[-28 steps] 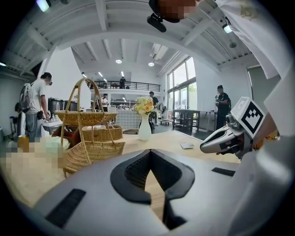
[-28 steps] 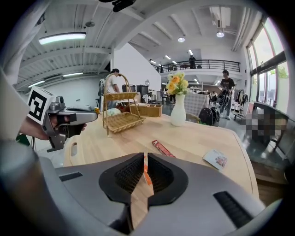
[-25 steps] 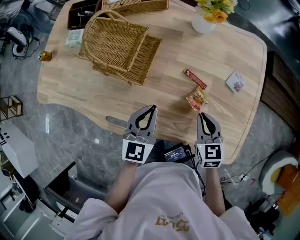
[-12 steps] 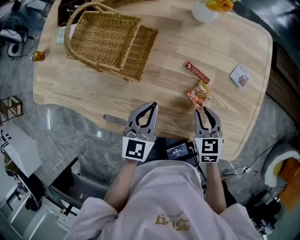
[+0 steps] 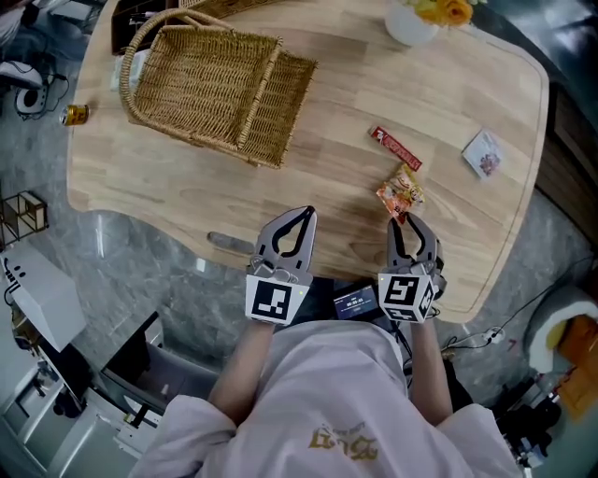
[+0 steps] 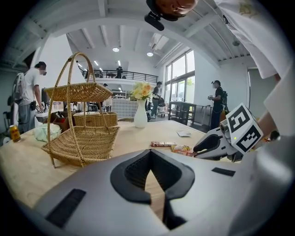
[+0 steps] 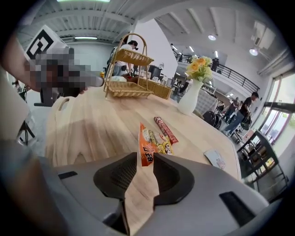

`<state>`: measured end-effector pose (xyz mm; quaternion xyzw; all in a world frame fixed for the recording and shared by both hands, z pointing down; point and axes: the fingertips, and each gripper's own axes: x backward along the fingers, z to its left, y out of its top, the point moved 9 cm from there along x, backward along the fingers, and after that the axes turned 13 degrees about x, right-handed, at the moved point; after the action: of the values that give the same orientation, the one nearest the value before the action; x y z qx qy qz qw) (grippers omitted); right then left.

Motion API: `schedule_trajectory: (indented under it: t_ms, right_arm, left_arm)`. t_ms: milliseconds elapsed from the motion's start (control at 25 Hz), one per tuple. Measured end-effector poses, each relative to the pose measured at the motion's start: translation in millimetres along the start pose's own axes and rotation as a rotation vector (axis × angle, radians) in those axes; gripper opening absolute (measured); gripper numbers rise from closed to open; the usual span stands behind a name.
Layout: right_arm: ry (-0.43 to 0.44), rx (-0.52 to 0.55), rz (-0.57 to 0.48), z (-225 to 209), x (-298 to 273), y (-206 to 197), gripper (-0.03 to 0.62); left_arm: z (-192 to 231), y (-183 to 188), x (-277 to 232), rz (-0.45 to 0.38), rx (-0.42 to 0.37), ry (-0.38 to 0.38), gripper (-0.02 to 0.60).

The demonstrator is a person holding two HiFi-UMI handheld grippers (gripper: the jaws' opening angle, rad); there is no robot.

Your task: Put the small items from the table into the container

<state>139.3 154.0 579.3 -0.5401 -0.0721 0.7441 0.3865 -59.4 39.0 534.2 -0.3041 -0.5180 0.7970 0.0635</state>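
An orange snack packet lies on the wooden table, and its near end sits right at the tips of my right gripper. In the right gripper view the jaws are opening, with that packet rising between the fingertips and no pad pressing on it. A red bar lies just beyond, and a small white packet lies further right. The two-tier wicker basket stands at the far left. My left gripper hangs over the near table edge, shut and empty.
A white vase of yellow flowers stands at the table's far edge. A wicker tray and a dark box sit behind the basket. A small can stands at the left corner. Bare wood lies between the basket and the packets. People stand in the room beyond.
My right gripper's jaws have spread from shut to open, its marker cube has rolled, and it has sunk towards the orange packet. The left gripper has barely shifted.
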Motion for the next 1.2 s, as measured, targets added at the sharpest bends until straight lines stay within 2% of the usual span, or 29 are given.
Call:
schedule_trajectory:
  t_ms: [160, 200, 320, 1200]
  right_arm:
    - [-0.016, 0.024, 0.03, -0.9, -4.7, -2.2, 0.109]
    - [-0.008, 0.025, 0.035, -1.2, -5.1, -2.7, 0.069]
    - [0.005, 0.015, 0.02, -4.0, -2.7, -1.3, 0.029]
    - [-0.049, -0.052, -0.1, -17.7, 31.2, 24.8, 0.021]
  left_arm:
    - [-0.7, 0.3, -2.4, 0.002, 0.004, -0.002, 0.005]
    - [-1.1, 0.3, -2.7, 0.0, 0.008, -0.001, 0.005]
    - [-1.5, 1.3, -2.9, -0.005, 0.016, 0.001, 0.005]
    - [-4.1, 23.5, 16.1, -0.091, -0.005, 0.02, 0.005]
